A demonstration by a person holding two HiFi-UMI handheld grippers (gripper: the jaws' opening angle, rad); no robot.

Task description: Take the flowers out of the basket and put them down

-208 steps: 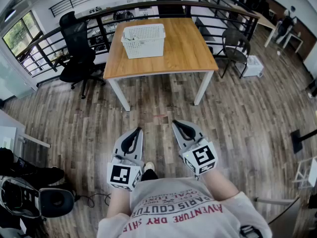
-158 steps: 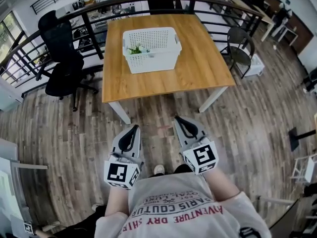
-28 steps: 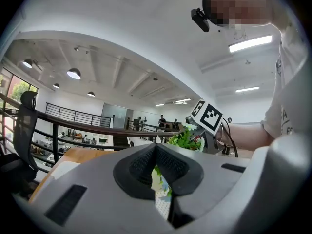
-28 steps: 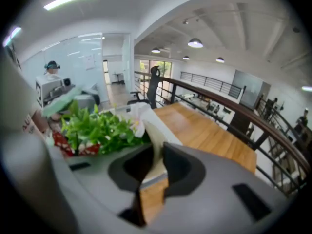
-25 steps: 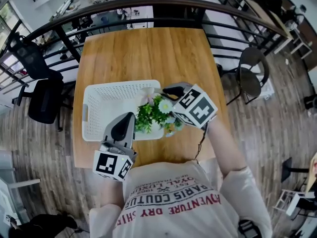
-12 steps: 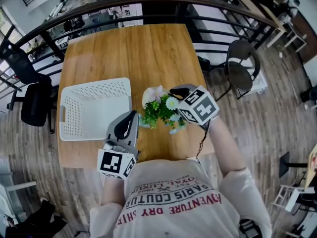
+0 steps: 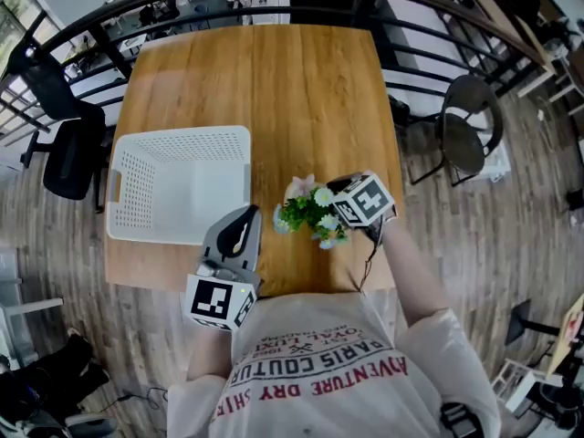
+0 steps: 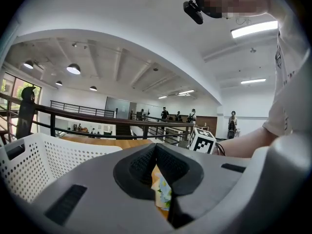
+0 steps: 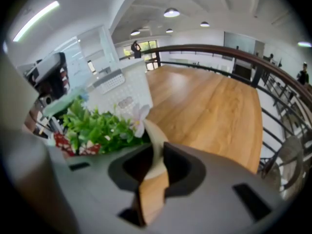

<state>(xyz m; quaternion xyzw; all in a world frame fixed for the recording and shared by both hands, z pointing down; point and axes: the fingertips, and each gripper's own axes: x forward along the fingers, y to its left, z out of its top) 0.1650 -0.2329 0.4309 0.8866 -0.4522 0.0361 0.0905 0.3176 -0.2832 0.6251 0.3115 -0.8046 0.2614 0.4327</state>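
A small pot of green leaves and pale flowers is at the wooden table's near edge, right of the empty white basket. My right gripper grips the pot's cream rim; its jaws are opening slightly, and the rim still lies between the pads. The leaves fill the left of the right gripper view. My left gripper hovers shut and empty at the basket's near right corner. Past its pads the flowers and the basket wall show.
A black railing runs behind the table. Black office chairs stand to the left and a round dark chair to the right on the plank floor. Bare tabletop stretches beyond the flowers.
The person walked up to the table. My right gripper carried the flowers out of the basket, rightward and down toward the tabletop. The left gripper stayed shut near the basket.
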